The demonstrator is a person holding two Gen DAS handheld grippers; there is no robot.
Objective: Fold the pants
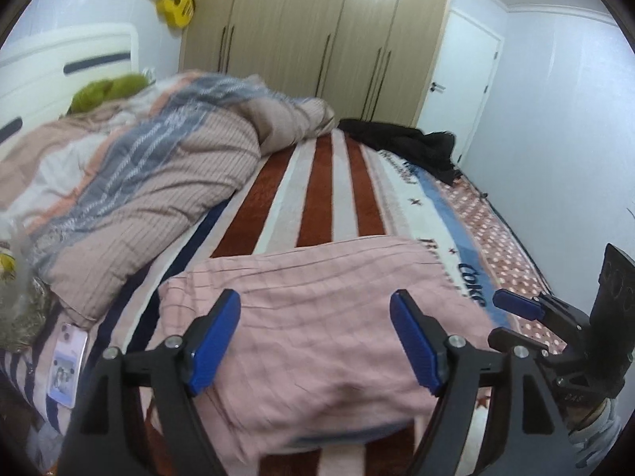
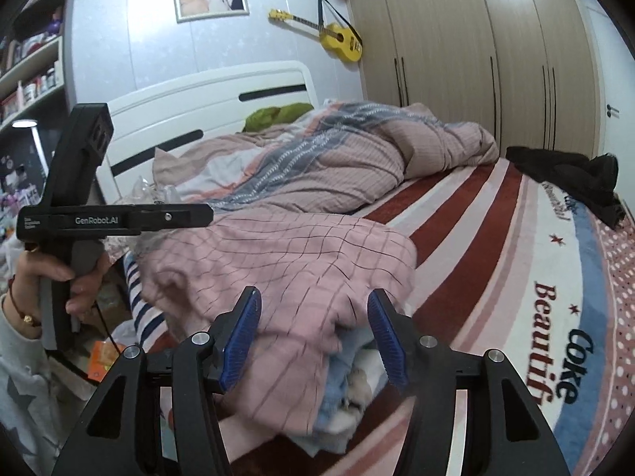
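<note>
Here the pink checked pants (image 1: 317,317) lie folded in a thick bundle on the red-and-white striped bedspread (image 1: 317,182), near the front edge of the bed. The left gripper (image 1: 315,341) hangs just above them with its blue pads (image 1: 214,341) spread wide, nothing pressed between; from this view the cloth fills the gap but the pads stand clear of it. The right gripper (image 2: 313,337) is over the near end of the same bundle, its jaws about half apart, and the pink cloth bulges up between the blue pads (image 2: 240,341); whether they pinch it I cannot tell. Under the pants at that end a light blue garment (image 2: 345,361) peeks out. A rumpled pink-and-grey quilt (image 1: 131,182) crowds the bed just behind and to the left of the pants, and a dark garment (image 1: 412,142) lies at the far corner, well apart. A phone in a pink case (image 1: 67,361) rests beside the quilt at the bed's left edge. Behind stand the wooden wardrobe (image 1: 317,31), a yellow ukulele (image 2: 337,35) on the wall and the white headboard (image 2: 206,95). In the right wrist view a hand (image 2: 79,277) grips the left gripper's handle.
</note>
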